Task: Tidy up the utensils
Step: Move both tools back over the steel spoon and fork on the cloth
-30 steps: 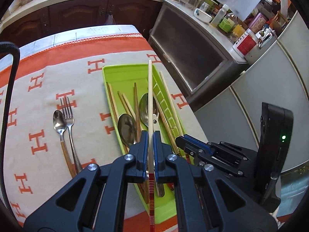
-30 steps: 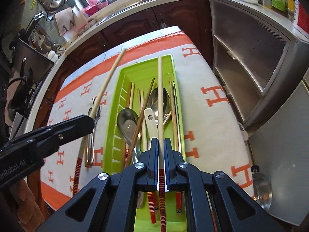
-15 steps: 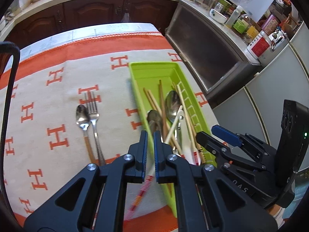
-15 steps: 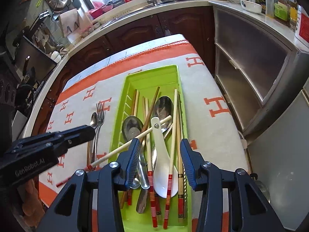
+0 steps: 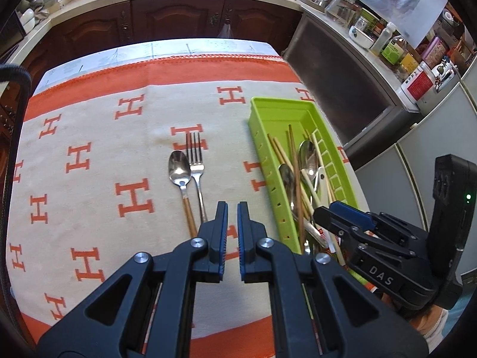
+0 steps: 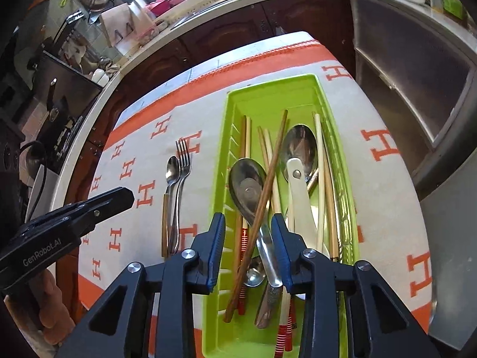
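The left gripper [image 5: 232, 208] is closed, with only a thin gap between its blue pads and nothing in it. It hangs over the cloth [image 5: 98, 137], just near of a spoon [image 5: 179, 173] and a fork [image 5: 195, 161]. These two lie side by side on the cloth, left of the green tray [image 5: 262, 137]. The spoon has a brown handle.

The right gripper [image 6: 247, 223] is open, and its jaws have just been closing a little. Nothing is gripped. It hangs over the near part of the green tray, right above the pile inside.

In the tray lie many chopsticks [image 6: 319, 179], some pale with red striped ends, and one dark brown chopstick [image 6: 262, 203] lying slanted across the rest. Two big metal spoons [image 6: 247, 185] and a white soup spoon [image 6: 299, 191] are mixed in too.

Farther off, past the table, stand dark wood cabinets [image 5: 167, 18]. To the right is a grey metal cupboard [image 5: 351, 83] with jars and bottles on top.
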`<state>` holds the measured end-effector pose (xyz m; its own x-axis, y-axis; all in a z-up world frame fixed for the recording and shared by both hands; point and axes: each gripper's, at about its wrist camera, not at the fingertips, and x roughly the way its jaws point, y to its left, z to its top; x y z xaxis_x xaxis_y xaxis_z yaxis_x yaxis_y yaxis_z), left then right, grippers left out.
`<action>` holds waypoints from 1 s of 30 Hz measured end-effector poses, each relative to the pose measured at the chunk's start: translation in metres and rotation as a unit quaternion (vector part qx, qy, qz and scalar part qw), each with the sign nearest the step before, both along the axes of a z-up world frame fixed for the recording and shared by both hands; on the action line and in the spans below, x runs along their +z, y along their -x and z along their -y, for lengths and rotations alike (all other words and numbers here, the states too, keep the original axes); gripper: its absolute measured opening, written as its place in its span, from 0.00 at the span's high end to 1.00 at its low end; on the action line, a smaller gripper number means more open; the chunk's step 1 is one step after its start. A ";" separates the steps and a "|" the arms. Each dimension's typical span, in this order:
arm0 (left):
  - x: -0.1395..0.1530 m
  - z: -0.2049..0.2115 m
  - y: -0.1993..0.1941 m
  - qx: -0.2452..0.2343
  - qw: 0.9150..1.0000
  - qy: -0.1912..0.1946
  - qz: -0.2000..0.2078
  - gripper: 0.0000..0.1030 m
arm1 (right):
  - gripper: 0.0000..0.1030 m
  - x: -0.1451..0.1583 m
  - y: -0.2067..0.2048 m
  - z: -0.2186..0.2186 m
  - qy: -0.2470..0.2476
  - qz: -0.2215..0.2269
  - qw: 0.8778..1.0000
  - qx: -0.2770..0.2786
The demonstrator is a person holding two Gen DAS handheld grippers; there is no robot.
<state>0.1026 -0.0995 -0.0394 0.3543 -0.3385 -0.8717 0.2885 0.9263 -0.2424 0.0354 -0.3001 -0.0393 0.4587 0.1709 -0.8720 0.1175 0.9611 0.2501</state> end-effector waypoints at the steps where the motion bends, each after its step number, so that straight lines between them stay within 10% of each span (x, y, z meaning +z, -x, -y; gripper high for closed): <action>1: -0.001 -0.002 0.000 0.003 1.000 0.001 -0.002 0.97 | 0.68 0.001 0.000 -0.001 0.005 -0.001 1.000 0.003; 19: -0.019 -0.030 0.003 0.026 1.000 0.007 -0.016 0.97 | 0.94 -0.016 0.038 0.017 0.031 -0.040 0.999 -0.007; 30: -0.023 -0.052 -0.001 0.055 0.998 0.004 -0.016 0.97 | 0.94 0.009 -0.022 0.008 0.076 -0.005 0.997 -0.012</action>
